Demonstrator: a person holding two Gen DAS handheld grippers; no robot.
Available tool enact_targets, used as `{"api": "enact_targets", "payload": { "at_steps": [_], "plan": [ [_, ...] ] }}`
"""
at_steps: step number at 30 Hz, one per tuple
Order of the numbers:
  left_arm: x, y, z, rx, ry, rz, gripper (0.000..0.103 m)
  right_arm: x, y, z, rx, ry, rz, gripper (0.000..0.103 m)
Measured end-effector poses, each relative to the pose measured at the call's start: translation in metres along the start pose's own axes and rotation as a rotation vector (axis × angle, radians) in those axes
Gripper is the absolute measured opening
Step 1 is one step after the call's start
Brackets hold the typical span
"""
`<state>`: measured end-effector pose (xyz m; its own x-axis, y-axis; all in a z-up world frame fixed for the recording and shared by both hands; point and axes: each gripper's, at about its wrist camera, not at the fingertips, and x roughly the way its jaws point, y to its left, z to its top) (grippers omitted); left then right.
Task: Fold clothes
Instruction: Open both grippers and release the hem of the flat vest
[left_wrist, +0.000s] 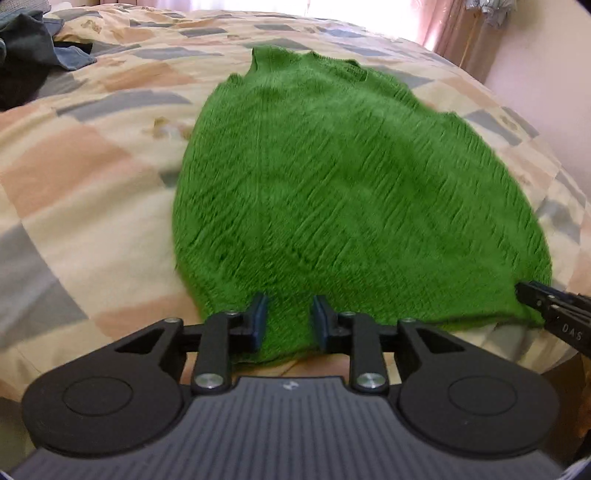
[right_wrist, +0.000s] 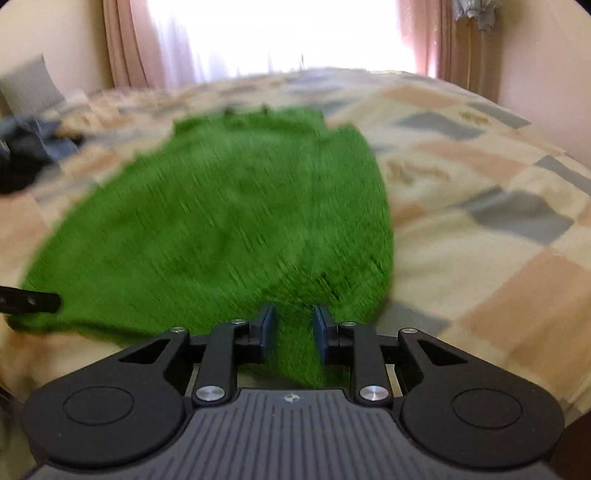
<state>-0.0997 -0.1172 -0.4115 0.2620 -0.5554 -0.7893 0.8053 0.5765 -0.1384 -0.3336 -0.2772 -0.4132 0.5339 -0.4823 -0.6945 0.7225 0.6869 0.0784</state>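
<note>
A green knitted sweater (left_wrist: 332, 177) lies spread on the bed, collar at the far end; it also shows in the right wrist view (right_wrist: 229, 221), blurred. My left gripper (left_wrist: 289, 306) sits at the near hem's left part, its jaws closed on a bunch of the green knit. My right gripper (right_wrist: 293, 315) sits at the near hem's right part, also closed on the knit. The right gripper's tip shows in the left wrist view (left_wrist: 532, 295), and the left gripper's tip shows in the right wrist view (right_wrist: 40, 301).
The bed has a patchwork quilt (left_wrist: 92, 155) of beige, peach and grey squares. A pile of dark clothes (left_wrist: 33, 51) lies at the far left. Pink curtains (right_wrist: 125, 40) and a bright window stand behind the bed. A wall (left_wrist: 546, 62) is at right.
</note>
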Motion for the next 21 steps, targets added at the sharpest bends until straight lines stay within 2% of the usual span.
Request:
{"api": "enact_targets", "payload": {
  "at_steps": [3,6,8,10,11,13,16,21],
  "plan": [
    [-0.011,-0.002,-0.006,0.017,0.007,0.017,0.024,-0.006,-0.007,-0.017,0.033,-0.003,0.003,0.025],
    [-0.026,-0.012,-0.005,0.029,0.001,0.039,0.024,-0.018,-0.010,-0.016,0.108,0.035,-0.004,0.025],
    [-0.035,-0.018,-0.005,0.037,-0.003,0.054,0.032,-0.026,-0.006,-0.008,0.138,0.037,-0.023,0.027],
    [-0.044,-0.025,-0.005,0.045,-0.007,0.069,0.036,-0.042,0.001,-0.002,0.152,0.009,-0.029,0.033],
    [-0.049,-0.028,-0.005,0.049,-0.010,0.077,0.038,-0.049,0.005,-0.001,0.145,-0.011,-0.024,0.042],
    [-0.057,-0.033,-0.006,0.068,-0.019,0.093,0.042,-0.062,0.012,0.000,0.127,-0.032,-0.022,0.052],
    [-0.066,-0.040,-0.011,0.088,-0.026,0.115,0.045,-0.074,0.020,-0.003,0.099,-0.033,-0.032,0.054],
    [-0.079,-0.043,-0.023,0.091,-0.028,0.109,0.049,-0.087,0.024,-0.010,0.111,-0.022,-0.038,0.058]
  ]
}}
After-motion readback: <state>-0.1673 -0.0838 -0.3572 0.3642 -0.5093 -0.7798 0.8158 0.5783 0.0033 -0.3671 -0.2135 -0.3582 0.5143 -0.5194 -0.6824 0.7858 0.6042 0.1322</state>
